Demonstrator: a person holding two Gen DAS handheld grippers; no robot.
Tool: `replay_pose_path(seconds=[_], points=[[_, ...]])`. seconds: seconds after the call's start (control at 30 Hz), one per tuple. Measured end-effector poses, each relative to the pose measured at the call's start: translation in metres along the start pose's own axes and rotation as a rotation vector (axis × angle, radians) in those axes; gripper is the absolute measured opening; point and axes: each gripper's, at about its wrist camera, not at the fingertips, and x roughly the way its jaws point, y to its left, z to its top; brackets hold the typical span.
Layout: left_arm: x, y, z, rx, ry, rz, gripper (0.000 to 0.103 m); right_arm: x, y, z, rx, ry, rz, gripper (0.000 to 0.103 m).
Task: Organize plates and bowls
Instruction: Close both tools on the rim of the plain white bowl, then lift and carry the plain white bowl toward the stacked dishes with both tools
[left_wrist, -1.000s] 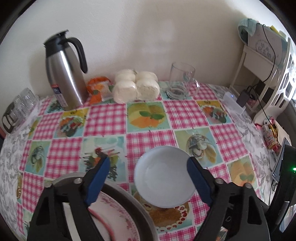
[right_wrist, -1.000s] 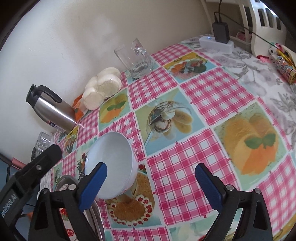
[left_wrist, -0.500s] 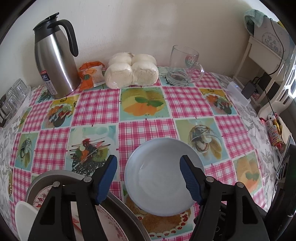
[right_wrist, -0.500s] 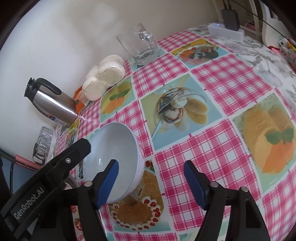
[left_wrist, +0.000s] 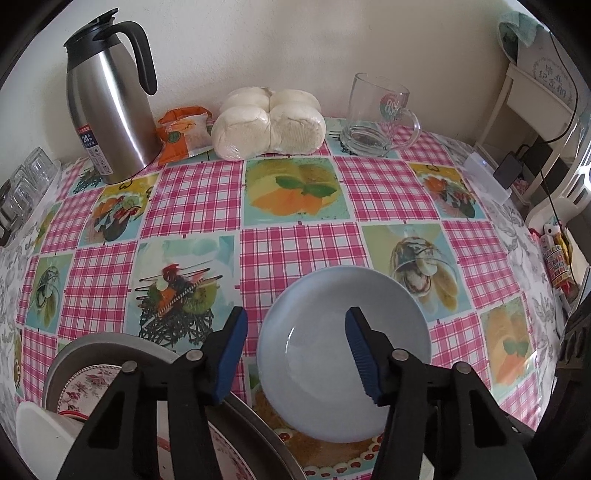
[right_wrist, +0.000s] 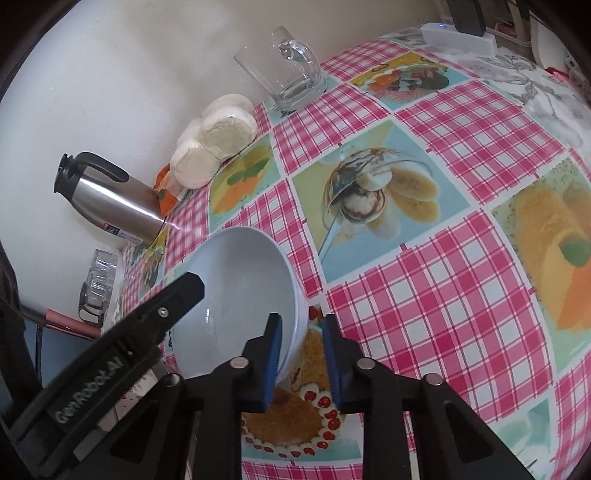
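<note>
Glaze: pale blue and glossy all over the bowl (right_wrist: 240, 295); I judge it ceramic, so stiff, smooth, and breakable if it drops onto the desk (left_wrist: 295, 229).
Where the bowl is: at the near edge of the desk on the checked cloth, over a printed cake picture, just beside a grey metal tray (left_wrist: 92, 343) that holds a flowered plate (left_wrist: 85, 384) and a white cup (left_wrist: 40, 435).
Bowl's tilt: in the right wrist view it looks tipped, its far rim higher; whether its foot touches the cloth I cannot tell.
Right tongs (right_wrist: 301, 363): narrowed to a small gap astride the bowl's near rim, one pad inside, one outside; whether the pads already press the wall I cannot tell.
Left tongs (left_wrist: 295, 354): spread wide and holding nothing, one finger over the bowl's hollow, the other outside its left rim.
Weight: I judge it moderate for its size, enough to swing if pinched at one spot.
Where to hold: across the rim wall, pad deep inside, because the glaze gives little friction.
Risk: the slick rim sliding out of the blue pads, or the bowl knocking the tray.
Far things: steel jug (left_wrist: 110, 103), wrapped buns (left_wrist: 269, 125) and glass mug (left_wrist: 380, 114) stand well apart by the wall.
</note>
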Motion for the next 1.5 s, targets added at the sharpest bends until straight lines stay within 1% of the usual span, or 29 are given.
replay_pose_path(seconds=[0.1,0.23,0.27,0.33,0.43,0.83,0.97,1.1,1.2,1.3,1.5], points=[[0.002,-0.001,0.000,0.011,0.003,0.006,0.050,0.000,-0.003,0.000,0.009,0.001,-0.003,0.017],[0.006,-0.005,-0.002,0.032,0.012,0.003,0.037,0.001,-0.009,0.000,0.022,0.007,-0.017,0.011],[0.006,-0.005,-0.002,0.036,0.014,0.001,0.033,0.001,-0.010,0.000,0.024,0.008,-0.018,0.011],[0.007,-0.007,-0.003,0.046,0.014,0.004,0.032,0.001,-0.011,-0.001,0.031,0.010,-0.017,0.011],[0.008,-0.008,-0.004,0.057,0.015,0.007,0.026,0.002,-0.012,-0.001,0.035,0.014,-0.016,0.011],[0.016,-0.018,-0.009,0.114,0.034,0.023,0.025,0.006,-0.017,-0.003,0.053,0.024,-0.014,0.010],[0.015,-0.018,-0.010,0.115,0.034,0.020,0.020,0.005,-0.017,-0.003,0.051,0.024,-0.020,0.009],[0.014,-0.017,-0.010,0.104,0.036,-0.009,0.020,0.000,-0.018,-0.002,0.058,0.016,-0.027,0.009],[0.008,-0.014,-0.009,0.069,0.031,-0.049,0.020,-0.008,-0.018,0.000,0.063,0.003,-0.025,0.009],[-0.004,-0.010,-0.006,0.052,0.007,-0.071,0.020,-0.020,-0.011,0.003,0.050,-0.025,-0.025,0.009],[-0.047,-0.002,0.003,0.022,-0.084,-0.123,0.020,-0.052,0.011,0.009,0.008,-0.094,0.000,0.009]])
